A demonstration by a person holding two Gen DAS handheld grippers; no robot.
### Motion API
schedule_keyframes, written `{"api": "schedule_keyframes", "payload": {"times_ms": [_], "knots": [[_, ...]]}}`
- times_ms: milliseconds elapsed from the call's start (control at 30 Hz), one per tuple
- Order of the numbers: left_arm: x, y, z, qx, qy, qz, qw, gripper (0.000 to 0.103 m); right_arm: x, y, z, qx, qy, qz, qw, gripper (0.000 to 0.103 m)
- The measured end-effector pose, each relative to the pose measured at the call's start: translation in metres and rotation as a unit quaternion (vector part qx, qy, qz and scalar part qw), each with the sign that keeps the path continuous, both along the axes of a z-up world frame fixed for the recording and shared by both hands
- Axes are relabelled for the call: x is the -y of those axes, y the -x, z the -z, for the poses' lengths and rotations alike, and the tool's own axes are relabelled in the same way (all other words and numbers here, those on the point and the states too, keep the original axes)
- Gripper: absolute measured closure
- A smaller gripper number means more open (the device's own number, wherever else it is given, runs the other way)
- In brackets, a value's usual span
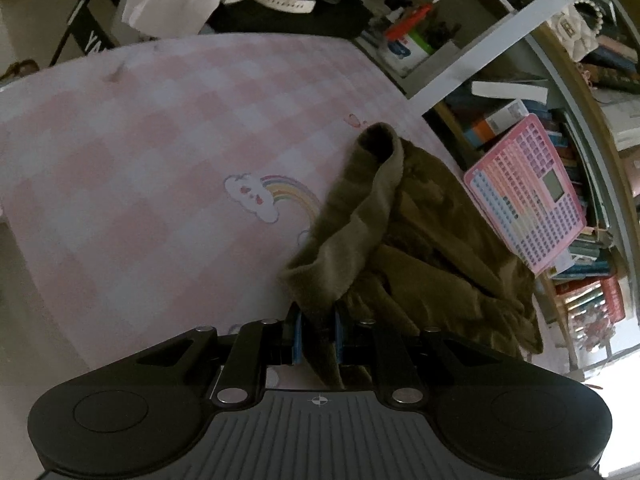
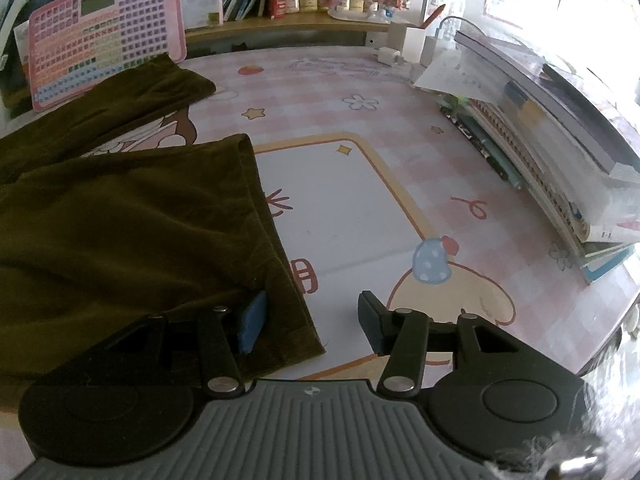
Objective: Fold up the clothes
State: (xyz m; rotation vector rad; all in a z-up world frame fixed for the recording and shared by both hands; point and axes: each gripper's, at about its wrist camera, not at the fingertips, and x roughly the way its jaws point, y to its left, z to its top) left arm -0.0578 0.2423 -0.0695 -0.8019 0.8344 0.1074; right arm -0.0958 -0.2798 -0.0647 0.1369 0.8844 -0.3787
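An olive-green fleecy garment point(image 1: 420, 240) lies bunched on the pink checked table mat point(image 1: 160, 140). My left gripper point(image 1: 318, 334) is shut on a raised fold of it, and the cloth rises from between the blue pads to a rolled cuff. In the right wrist view the garment point(image 2: 140, 232) spreads flat across the left, with another part point(image 2: 132, 96) stretching further back. My right gripper point(image 2: 312, 324) stands open over the garment's near corner. Its left pad point(image 2: 252, 326) is above the cloth and its right finger point(image 2: 370, 320) is over the bare mat point(image 2: 340, 200). Nothing is pinched there.
A pink toy keyboard point(image 2: 104, 32) leans against the bookshelf behind the garment. A stack of books and notebooks point(image 2: 560, 152) lines the right side of the table. A white pen cup point(image 2: 414, 42) and a charger stand at the back. Cluttered shelves point(image 1: 520, 80) rise beyond the mat.
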Motion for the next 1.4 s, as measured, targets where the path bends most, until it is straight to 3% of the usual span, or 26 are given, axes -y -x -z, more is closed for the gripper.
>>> {"api": "schedule_keyframes", "payload": {"times_ms": [200, 367, 500, 733, 1000, 1233, 1400], "knots": [[0.003, -0.002, -0.008, -0.001, -0.023, 0.015, 0.9996, 0.081, -0.001, -0.001, -0.001, -0.005, 0.005, 0.007, 1.0, 0.048], [0.004, 0.001, -0.031, 0.016, -0.08, 0.02, 0.9965, 0.079, -0.007, 0.003, -0.012, 0.01, -0.003, 0.007, 1.0, 0.045], [0.018, 0.0, -0.054, 0.053, -0.141, 0.054, 0.9871, 0.077, -0.018, 0.005, -0.027, 0.03, -0.007, -0.014, 0.999, 0.044], [0.059, -0.002, -0.071, 0.094, -0.197, 0.149, 0.9644, 0.07, -0.051, 0.005, -0.047, 0.054, -0.016, -0.065, 0.996, 0.039], [0.086, 0.003, -0.069, 0.095, -0.216, 0.204, 0.9501, 0.058, -0.081, 0.007, -0.054, 0.056, -0.024, -0.106, 0.992, 0.037], [0.096, 0.009, -0.067, 0.094, -0.217, 0.227, 0.9446, 0.056, -0.098, 0.01, -0.047, 0.038, -0.029, -0.123, 0.991, 0.037], [0.109, 0.009, -0.062, 0.087, -0.222, 0.261, 0.9354, 0.055, -0.112, 0.013, -0.044, 0.031, -0.03, -0.14, 0.989, 0.036]]}}
